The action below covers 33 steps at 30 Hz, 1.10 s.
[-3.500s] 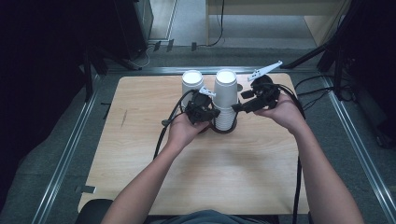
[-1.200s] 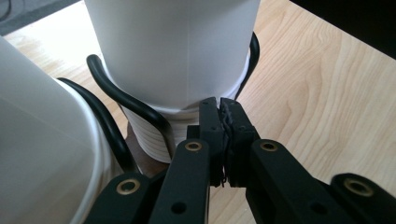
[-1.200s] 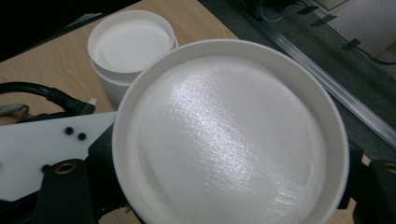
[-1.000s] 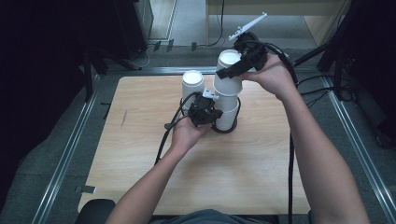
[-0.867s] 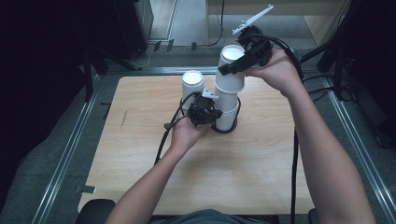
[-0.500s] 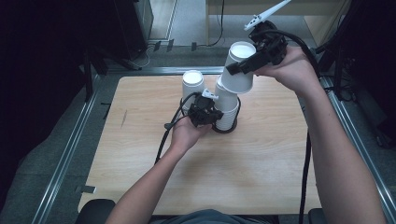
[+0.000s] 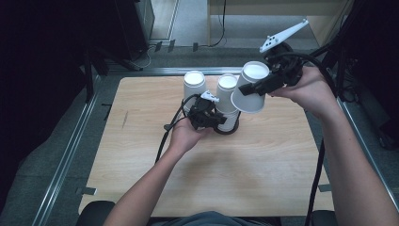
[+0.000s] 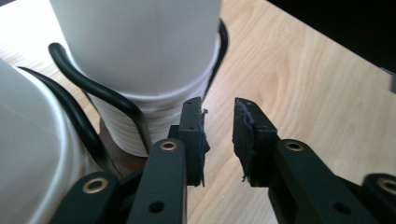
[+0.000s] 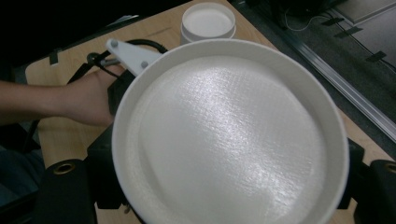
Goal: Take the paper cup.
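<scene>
My right gripper (image 7: 256, 88) is raised above the far right part of the table (image 7: 141, 188), and its jaws are clamped on the sides of a white paper cup (image 7: 250, 87), upside down and tilted, its base toward the camera above. In the right gripper view that cup's recessed base (image 9: 231, 135) faces me, plain white with a fine woven texture; I can read no print, logo or lettering on it.

My left gripper (image 7: 212, 117) sits low at the middle of the table, just beside the stack of white cups (image 7: 227, 101) that stands upside down there. In the left gripper view my fingers (image 8: 196, 140) stand a little apart with bare wood between them, holding nothing; the left one is just at the ribbed rims at the foot of the stack (image 8: 154, 112), and my black cable (image 8: 93, 93) curls round the stack's foot.

A second, shorter white stack (image 7: 195, 87) stands just left of the first, toward the far edge. None of the cups shows a brand, a label or any writing.
</scene>
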### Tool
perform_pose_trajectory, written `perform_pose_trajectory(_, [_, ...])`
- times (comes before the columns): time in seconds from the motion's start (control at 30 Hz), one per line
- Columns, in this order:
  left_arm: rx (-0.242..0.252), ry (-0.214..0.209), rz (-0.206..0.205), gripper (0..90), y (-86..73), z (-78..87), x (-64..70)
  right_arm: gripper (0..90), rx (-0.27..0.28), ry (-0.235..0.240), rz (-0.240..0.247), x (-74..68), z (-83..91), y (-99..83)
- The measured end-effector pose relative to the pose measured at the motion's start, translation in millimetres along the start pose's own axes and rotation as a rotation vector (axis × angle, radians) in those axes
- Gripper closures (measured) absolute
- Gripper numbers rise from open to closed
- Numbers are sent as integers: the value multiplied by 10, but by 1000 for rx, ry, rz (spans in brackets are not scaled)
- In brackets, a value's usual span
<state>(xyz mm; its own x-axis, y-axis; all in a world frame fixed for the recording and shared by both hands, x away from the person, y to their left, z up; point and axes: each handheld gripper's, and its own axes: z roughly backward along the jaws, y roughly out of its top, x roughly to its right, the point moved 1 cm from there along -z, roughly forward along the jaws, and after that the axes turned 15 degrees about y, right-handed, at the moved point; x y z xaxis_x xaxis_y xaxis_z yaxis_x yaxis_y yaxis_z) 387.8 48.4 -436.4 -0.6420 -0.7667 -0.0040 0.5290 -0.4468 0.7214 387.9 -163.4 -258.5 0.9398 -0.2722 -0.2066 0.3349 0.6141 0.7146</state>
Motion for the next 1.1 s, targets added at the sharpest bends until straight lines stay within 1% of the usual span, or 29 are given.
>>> perform_pose_trajectory(0.03, [1, -3, -3, 708, -3, 9, 0, 230, -4, 0, -2, -19, -11, -46])
perform_pose_trajectory(0.13, [1, -29, -19, 684, -14, 41, -6, 230, -4, 6, -3, -44, -37, -149])
perform_pose_trajectory(0.17, [4, -38, -19, 675, -16, 50, -5, 229, -4, 12, -4, -46, -50, -186])
perform_pose_trajectory(0.23, [5, -46, -37, 650, -24, 78, -14, 230, -4, 18, -8, -55, -80, -262])
perform_pose_trajectory(0.3, [8, -55, -49, 623, -36, 107, -15, 230, -3, 25, 3, -64, -115, -337])
perform_pose_trajectory(0.37, [14, -69, -56, 601, -46, 127, -23, 230, -11, 38, 3, -58, -158, -404])
perform_pose_trajectory(0.4, [13, -74, -64, 589, -53, 140, -30, 231, -22, 44, -7, -55, -184, -436])
perform_pose_trajectory(0.5, [26, -108, -64, 555, -82, 183, -46, 230, -34, 52, -2, -42, -262, -532])
perform_pose_trajectory(0.53, [29, -118, -62, 546, -94, 195, -51, 230, -32, 58, -1, -43, -286, -565])
perform_pose_trajectory(0.57, [30, -125, -69, 542, -107, 208, -58, 230, -31, 63, 6, -40, -311, -596])
perform_pose_trajectory(0.63, [35, -133, -81, 517, -141, 237, -71, 229, -31, 76, 3, -38, -361, -659])
perform_pose_trajectory(0.7, [37, -136, -94, 509, -175, 267, -91, 230, -39, 81, -2, -38, -417, -721])
perform_pose_trajectory(0.73, [37, -144, -97, 497, -191, 279, -102, 230, -40, 84, -3, -40, -445, -752])
perform_pose_trajectory(0.8, [39, -159, -83, 486, -224, 297, -119, 230, -42, 89, -1, -41, -504, -805])
perform_pose_trajectory(0.87, [35, -167, -86, 480, -260, 316, -132, 229, -40, 99, -5, -38, -558, -849])
perform_pose_trajectory(0.93, [41, -167, -108, 483, -305, 339, -137, 229, -38, 106, 2, -37, -610, -888])
perform_pose_trajectory(0.97, [46, -176, -121, 486, -333, 352, -139, 229, -41, 110, 10, -40, -635, -906])
perform_pose_trajectory(1.03, [46, -179, -134, 486, -380, 371, -147, 229, -40, 118, 13, -47, -682, -939])
perform_pose_trajectory(1.1, [42, -194, -134, 476, -422, 381, -154, 228, -37, 126, 19, -50, -731, -972])
